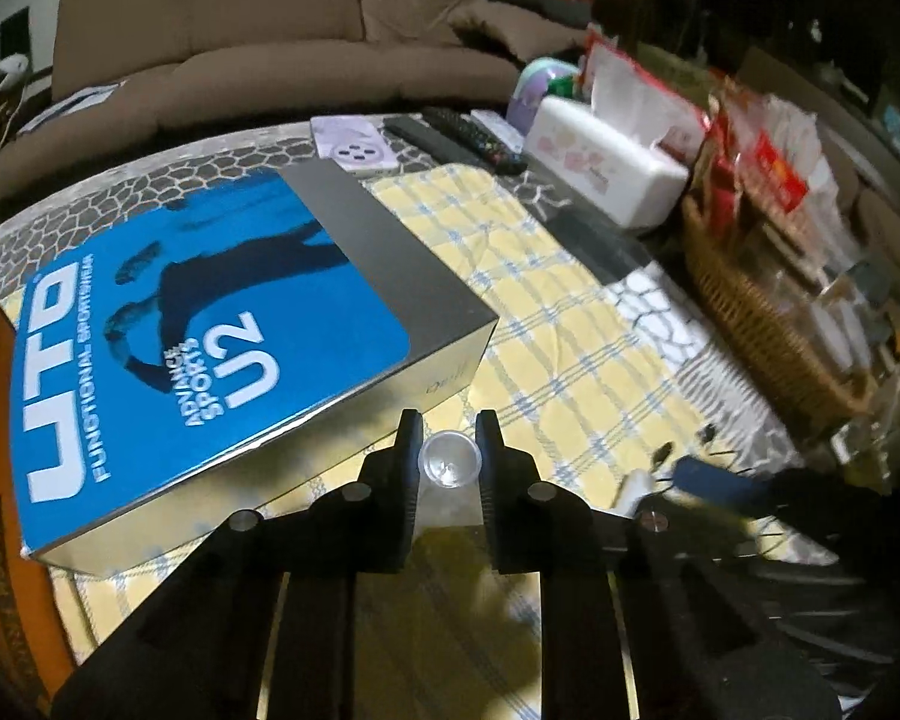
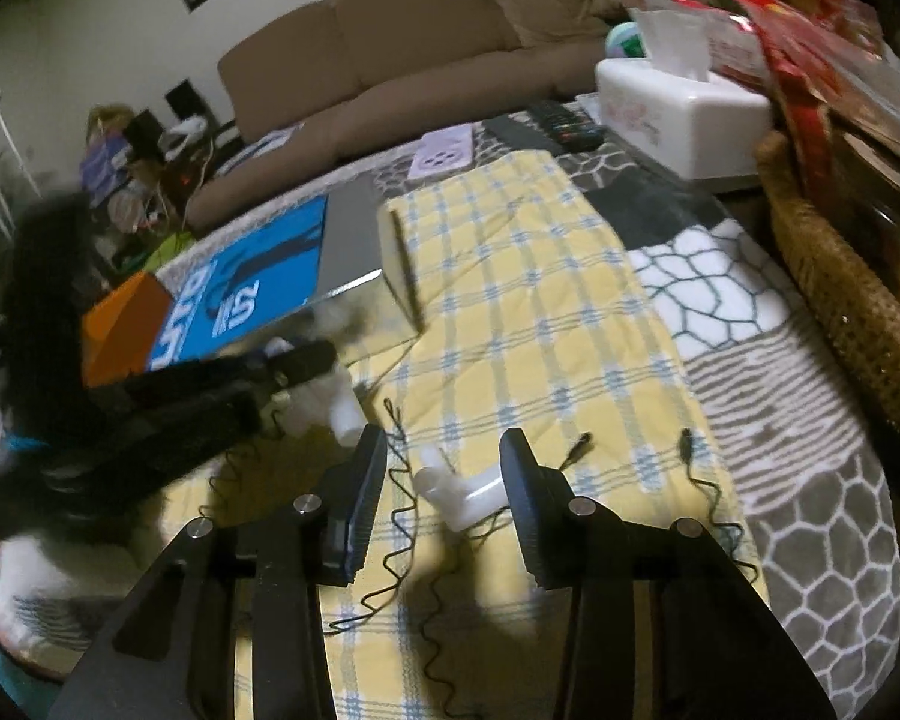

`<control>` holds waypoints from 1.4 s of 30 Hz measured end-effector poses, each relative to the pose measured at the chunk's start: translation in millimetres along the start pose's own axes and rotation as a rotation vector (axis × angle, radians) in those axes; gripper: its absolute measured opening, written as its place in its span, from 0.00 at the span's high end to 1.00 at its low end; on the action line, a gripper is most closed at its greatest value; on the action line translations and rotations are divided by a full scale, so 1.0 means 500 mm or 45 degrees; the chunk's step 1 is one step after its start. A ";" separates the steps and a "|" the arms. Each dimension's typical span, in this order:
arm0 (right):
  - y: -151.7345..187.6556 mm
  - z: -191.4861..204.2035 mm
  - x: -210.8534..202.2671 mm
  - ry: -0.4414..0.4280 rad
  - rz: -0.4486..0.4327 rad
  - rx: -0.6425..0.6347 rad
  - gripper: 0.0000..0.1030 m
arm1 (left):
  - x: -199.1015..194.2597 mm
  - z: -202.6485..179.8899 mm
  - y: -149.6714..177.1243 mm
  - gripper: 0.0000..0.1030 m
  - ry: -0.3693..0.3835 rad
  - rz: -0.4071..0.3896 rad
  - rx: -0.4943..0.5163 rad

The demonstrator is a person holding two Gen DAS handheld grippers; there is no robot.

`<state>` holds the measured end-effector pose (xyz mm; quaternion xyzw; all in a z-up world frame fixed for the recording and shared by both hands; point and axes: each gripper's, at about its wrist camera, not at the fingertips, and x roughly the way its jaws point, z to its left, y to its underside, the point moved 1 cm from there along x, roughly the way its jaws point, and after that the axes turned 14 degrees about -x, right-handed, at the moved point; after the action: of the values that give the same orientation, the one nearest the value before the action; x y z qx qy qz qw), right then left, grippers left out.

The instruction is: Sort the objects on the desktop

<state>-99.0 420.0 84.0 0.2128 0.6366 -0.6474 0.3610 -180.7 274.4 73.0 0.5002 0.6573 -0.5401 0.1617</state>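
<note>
My left tool (image 1: 448,444) is clamped on a small clear plastic cup (image 1: 448,459), round, glossy, see-through, held just above the yellow checked cloth (image 1: 570,324) beside the glossy blue box (image 1: 210,324). My right tool (image 2: 444,468) stands apart around a white plastic piece (image 2: 459,495) lying on that cloth among thin black coiled wires (image 2: 399,480); pads not pressing it.

Two remotes (image 1: 450,141), one tissue box (image 1: 606,165), one basket (image 1: 750,312)
</note>
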 end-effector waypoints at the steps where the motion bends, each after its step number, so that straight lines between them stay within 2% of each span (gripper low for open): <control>1: 0.003 0.002 0.004 0.009 0.007 -0.004 0.60 | -0.010 0.002 -0.004 0.84 0.007 -0.005 -0.009; 4: 0.013 0.000 0.024 0.014 0.035 0.006 0.66 | -0.039 0.014 -0.009 0.84 0.022 -0.018 -0.032; 6: 0.018 -0.002 0.035 0.019 0.048 0.006 0.82 | -0.060 0.024 -0.007 0.84 0.034 -0.015 -0.040; 9: 0.018 0.005 0.037 0.002 0.031 -0.021 0.88 | -0.083 0.031 -0.004 0.84 0.048 -0.013 -0.043; 13: 0.008 0.016 0.020 -0.019 -0.023 -0.043 0.90 | -0.122 0.038 -0.006 0.84 0.074 -0.016 -0.044; 19: -0.018 -0.002 -0.031 -0.131 -0.150 0.091 0.90 | -0.202 0.058 -0.014 0.84 0.103 -0.046 -0.050; 24: -0.051 0.031 -0.068 -0.233 -0.218 0.102 0.90 | -0.298 0.122 -0.008 0.84 0.049 -0.093 -0.044; 29: -0.093 0.136 -0.088 -0.382 -0.262 0.020 0.90 | -0.367 0.223 0.018 0.84 -0.037 -0.105 -0.103; 36: -0.133 0.328 -0.078 -0.586 -0.242 -0.130 0.90 | -0.423 0.372 0.083 0.84 -0.165 -0.097 -0.238; 42: -0.141 0.459 -0.056 -0.666 -0.185 -0.264 0.90 | -0.430 0.444 0.113 0.84 -0.188 -0.081 -0.312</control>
<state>-90.4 196.2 174.4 -0.0456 0.5983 -0.6360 0.4852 -110.0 -27.4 123.0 0.4147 0.7200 -0.4959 0.2522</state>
